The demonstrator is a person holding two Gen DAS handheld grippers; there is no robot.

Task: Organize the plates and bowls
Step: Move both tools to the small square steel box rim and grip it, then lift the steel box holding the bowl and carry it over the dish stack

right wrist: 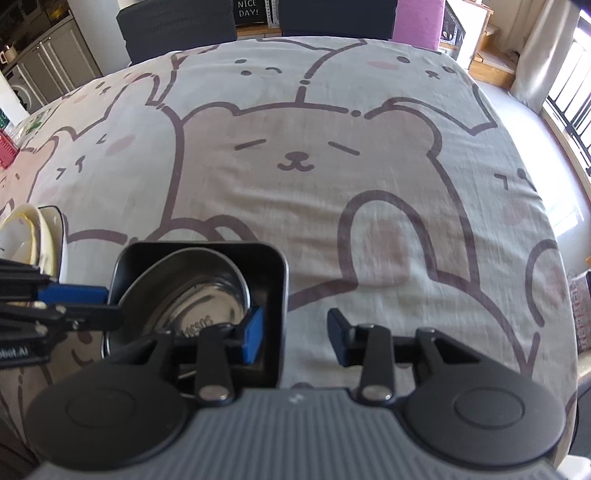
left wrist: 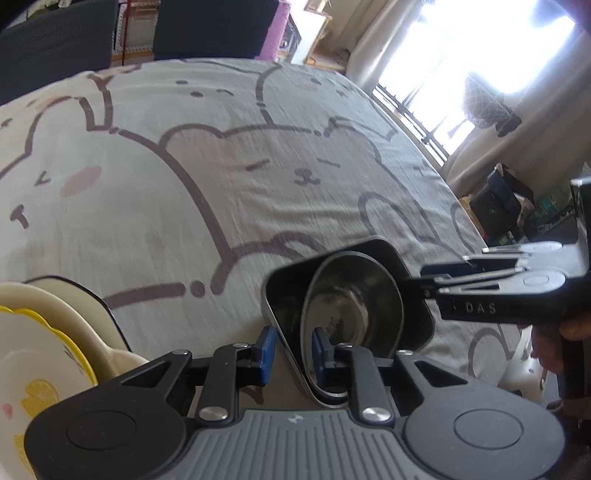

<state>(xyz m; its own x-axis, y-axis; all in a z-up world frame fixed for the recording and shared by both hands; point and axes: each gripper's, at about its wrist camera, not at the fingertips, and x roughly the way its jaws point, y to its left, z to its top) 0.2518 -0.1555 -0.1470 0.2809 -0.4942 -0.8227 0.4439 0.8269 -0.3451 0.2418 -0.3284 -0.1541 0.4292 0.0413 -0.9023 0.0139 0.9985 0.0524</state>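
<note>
A round steel bowl (left wrist: 351,306) (right wrist: 192,295) sits inside a black square dish (left wrist: 288,295) (right wrist: 273,266) on the bear-print tablecloth. My left gripper (left wrist: 293,347) straddles the near rims of both; its pads look closed on them, though contact is hard to confirm. My right gripper (right wrist: 295,338) is open, its left finger inside the dish, its right finger outside, straddling the dish's right wall. The right gripper also shows in the left wrist view (left wrist: 436,284) at the dish's far side. A stack of cream and yellow-rimmed plates (left wrist: 40,332) (right wrist: 33,236) lies to the left.
The bear-print cloth (right wrist: 295,155) covers the whole table. Dark chair backs (right wrist: 177,22) stand at the far edge. A window with bars (left wrist: 424,122) and curtains is to the right. A red basket (right wrist: 7,151) sits at the far left.
</note>
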